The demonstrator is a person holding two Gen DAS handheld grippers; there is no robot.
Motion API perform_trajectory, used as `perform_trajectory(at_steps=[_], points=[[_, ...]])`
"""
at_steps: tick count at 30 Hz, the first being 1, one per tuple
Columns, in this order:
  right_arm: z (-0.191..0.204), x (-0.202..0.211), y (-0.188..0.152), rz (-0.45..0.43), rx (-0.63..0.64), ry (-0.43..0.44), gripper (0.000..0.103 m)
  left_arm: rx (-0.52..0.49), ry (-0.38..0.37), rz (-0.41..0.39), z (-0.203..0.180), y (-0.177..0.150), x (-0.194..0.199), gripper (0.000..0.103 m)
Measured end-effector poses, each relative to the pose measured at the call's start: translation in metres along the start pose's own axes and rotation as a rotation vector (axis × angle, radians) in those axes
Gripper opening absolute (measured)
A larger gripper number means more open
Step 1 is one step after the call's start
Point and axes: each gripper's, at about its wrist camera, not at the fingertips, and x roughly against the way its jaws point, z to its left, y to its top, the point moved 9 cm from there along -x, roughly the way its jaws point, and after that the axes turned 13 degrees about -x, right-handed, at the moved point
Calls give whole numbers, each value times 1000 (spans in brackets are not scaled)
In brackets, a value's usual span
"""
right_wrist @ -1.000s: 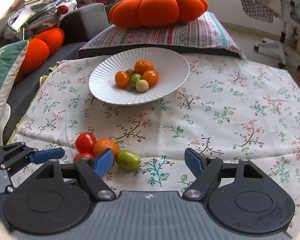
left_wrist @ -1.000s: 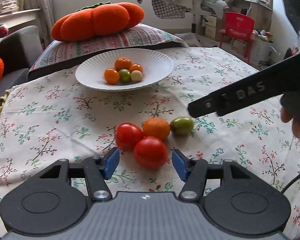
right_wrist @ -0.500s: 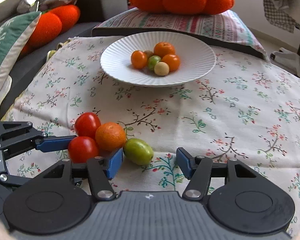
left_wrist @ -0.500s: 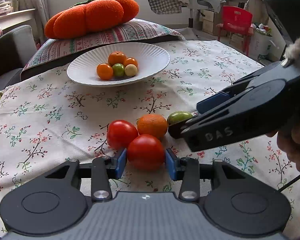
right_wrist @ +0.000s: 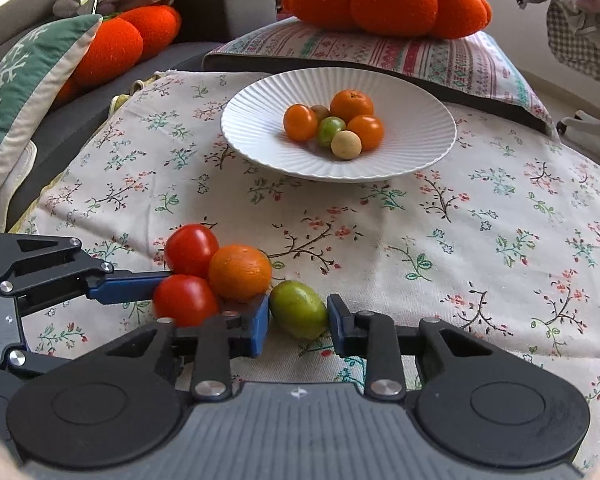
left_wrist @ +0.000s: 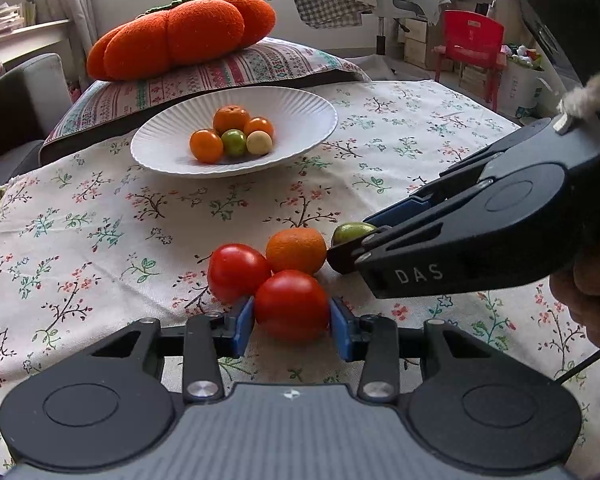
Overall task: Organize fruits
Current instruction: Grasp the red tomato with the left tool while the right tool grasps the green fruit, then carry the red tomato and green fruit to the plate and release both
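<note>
A cluster of fruit lies on the floral tablecloth: a near red tomato (left_wrist: 292,306), a second red tomato (left_wrist: 238,272), an orange (left_wrist: 296,251) and a green oval fruit (right_wrist: 299,309). My left gripper (left_wrist: 292,322) is shut on the near red tomato, which also shows in the right wrist view (right_wrist: 185,300). My right gripper (right_wrist: 298,320) has both pads against the green fruit, which rests on the cloth. In the left wrist view the green fruit (left_wrist: 350,232) is mostly hidden behind the right gripper. A white plate (right_wrist: 420,120) farther back holds several small fruits.
A striped pillow (left_wrist: 228,72) with an orange pumpkin cushion (left_wrist: 184,36) lies just behind the plate. A green cushion (right_wrist: 16,92) and a sofa sit to the left. A red chair (left_wrist: 474,40) stands far right. The tablecloth (right_wrist: 500,240) stretches to the right.
Both grippers moved forward and down to the fruit cluster. The left jaws closed onto the near tomato; the right jaws closed around the green fruit.
</note>
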Motion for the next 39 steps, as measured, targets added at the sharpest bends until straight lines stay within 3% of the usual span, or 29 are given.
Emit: perform_trajectory(at_steps=[6,22,39], points=[[1,2,0,0,-2,3,28,-7,-8,-1,-3,2,4,20],[1,29,19,-55,-36,19,28,63,-12,-93,17,21,40,20],[19,115,52,-168,-87,-16,28,110,43,-254,42,62,128,20]])
